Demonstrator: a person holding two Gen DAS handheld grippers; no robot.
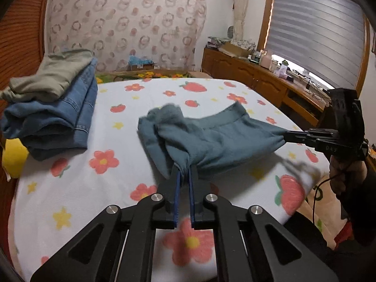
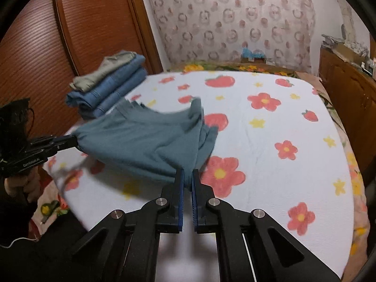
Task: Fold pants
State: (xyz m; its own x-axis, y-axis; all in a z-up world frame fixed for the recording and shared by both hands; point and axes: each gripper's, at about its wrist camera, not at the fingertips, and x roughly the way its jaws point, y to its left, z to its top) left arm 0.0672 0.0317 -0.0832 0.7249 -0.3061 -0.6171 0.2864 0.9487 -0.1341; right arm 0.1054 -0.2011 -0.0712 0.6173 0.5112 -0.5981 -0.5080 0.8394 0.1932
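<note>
Each camera rides on its own hand-held gripper, looking forward and down across the bed. The left view, from the near left, faces right; the right view faces left. Both closely share the teal pants and the far folded stack.

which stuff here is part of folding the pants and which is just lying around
Part of the job:
- teal pants, pinched at two corners
- left tongs, shut on the pants
- right tongs, shut on the pants
- bed sheet, the folding surface

Just lying about:
- folded jeans
- grey-green garment on the jeans
- cluttered wooden sideboard
</note>
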